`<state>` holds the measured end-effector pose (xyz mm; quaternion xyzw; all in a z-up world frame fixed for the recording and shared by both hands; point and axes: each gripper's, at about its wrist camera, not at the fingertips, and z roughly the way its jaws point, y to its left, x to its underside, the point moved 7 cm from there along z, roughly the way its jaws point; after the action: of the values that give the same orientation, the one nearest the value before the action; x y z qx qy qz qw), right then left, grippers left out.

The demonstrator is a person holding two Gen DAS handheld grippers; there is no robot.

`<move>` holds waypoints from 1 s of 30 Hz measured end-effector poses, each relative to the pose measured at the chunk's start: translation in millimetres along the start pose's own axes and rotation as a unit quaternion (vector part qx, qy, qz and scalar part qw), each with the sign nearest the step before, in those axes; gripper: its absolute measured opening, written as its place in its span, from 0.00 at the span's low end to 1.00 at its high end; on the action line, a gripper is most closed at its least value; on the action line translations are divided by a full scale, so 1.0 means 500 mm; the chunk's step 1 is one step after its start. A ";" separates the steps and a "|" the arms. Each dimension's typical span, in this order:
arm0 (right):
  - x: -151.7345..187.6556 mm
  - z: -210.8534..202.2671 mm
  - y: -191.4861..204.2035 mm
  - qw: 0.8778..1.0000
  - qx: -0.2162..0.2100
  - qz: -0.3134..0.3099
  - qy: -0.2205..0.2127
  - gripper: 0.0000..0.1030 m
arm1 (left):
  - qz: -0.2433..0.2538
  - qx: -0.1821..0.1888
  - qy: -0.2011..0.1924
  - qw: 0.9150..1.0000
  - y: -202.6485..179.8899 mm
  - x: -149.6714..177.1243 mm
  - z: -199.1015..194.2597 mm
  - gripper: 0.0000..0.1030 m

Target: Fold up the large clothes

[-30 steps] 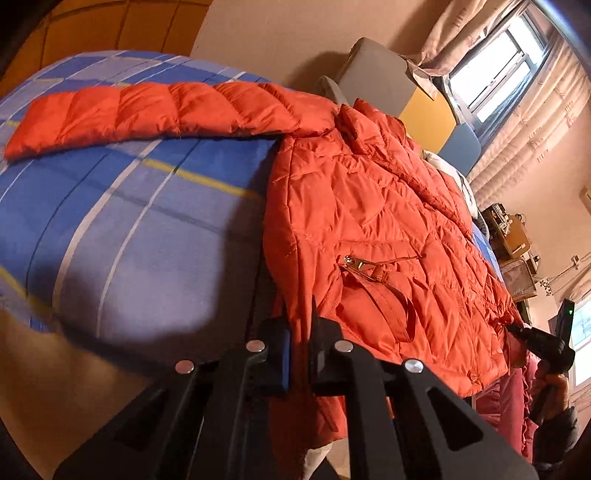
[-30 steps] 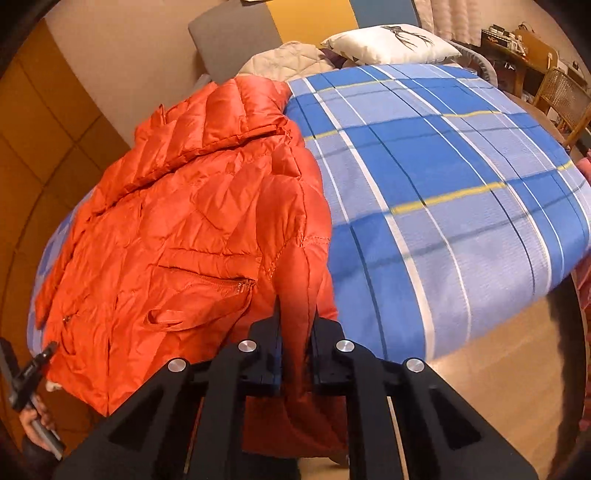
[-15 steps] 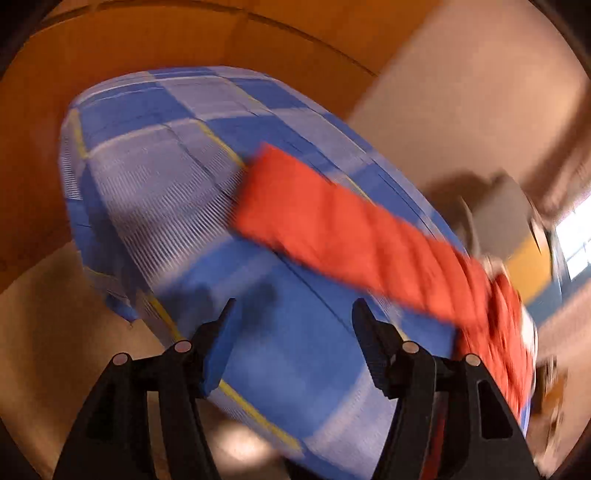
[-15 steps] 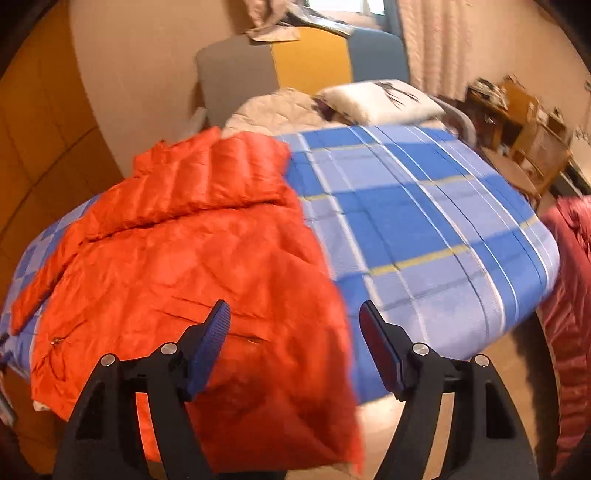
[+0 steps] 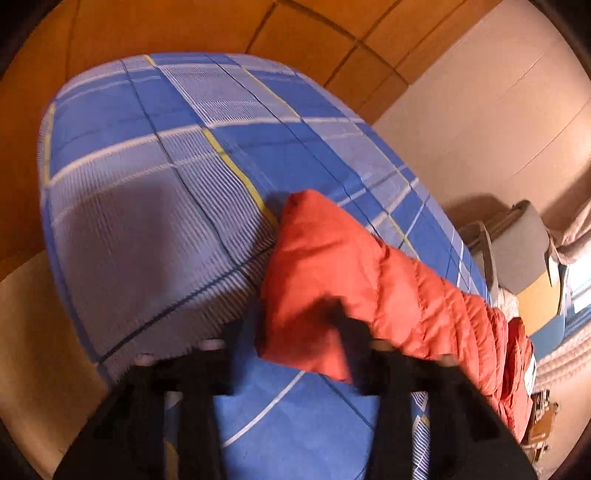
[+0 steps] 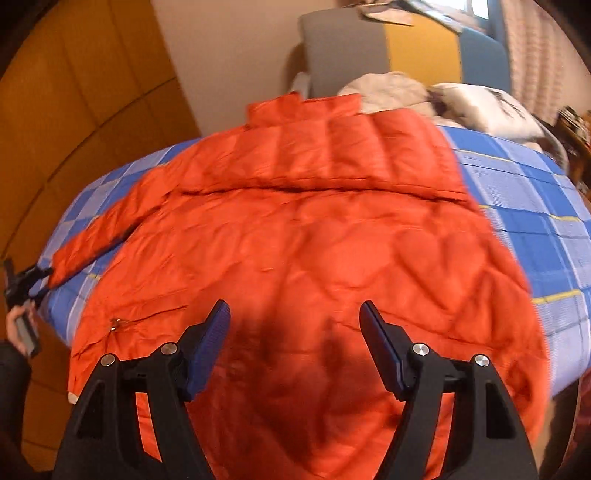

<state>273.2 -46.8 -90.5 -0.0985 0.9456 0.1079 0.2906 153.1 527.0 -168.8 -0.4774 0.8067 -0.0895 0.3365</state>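
An orange puffer jacket (image 6: 314, 229) lies spread on a bed with a blue plaid sheet (image 6: 535, 229). One sleeve (image 5: 351, 273) stretches out to the left over the sheet. My left gripper (image 5: 295, 332) is open, its jaws either side of the sleeve's cuff end; the view is blurred. The same gripper shows small at the sleeve's cuff in the right wrist view (image 6: 33, 278). My right gripper (image 6: 295, 317) is open and empty, above the jacket's lower body, which hangs over the bed's near edge.
A grey, yellow and blue headboard (image 6: 388, 48) stands behind the bed. A beige quilt (image 6: 388, 88) and a white pillow (image 6: 487, 107) lie at the head. Orange wall panels (image 5: 184, 26) are to the left. Wooden furniture (image 5: 543, 424) stands beyond the bed.
Both grippers have let go of the jacket's bottom hem and opened. The left one has swung to the sleeve cuff. The right one has moved over the jacket's body.
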 end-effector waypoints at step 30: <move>-0.121 0.077 0.089 0.980 -0.184 0.075 0.007 0.68 | 0.380 0.252 0.046 0.889 -0.705 0.395 -0.109 0.02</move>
<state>331.8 13.4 -80.5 -0.0798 0.9161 0.3012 0.2523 306.5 167.2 -53.9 -0.0287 0.8913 -0.1765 0.4166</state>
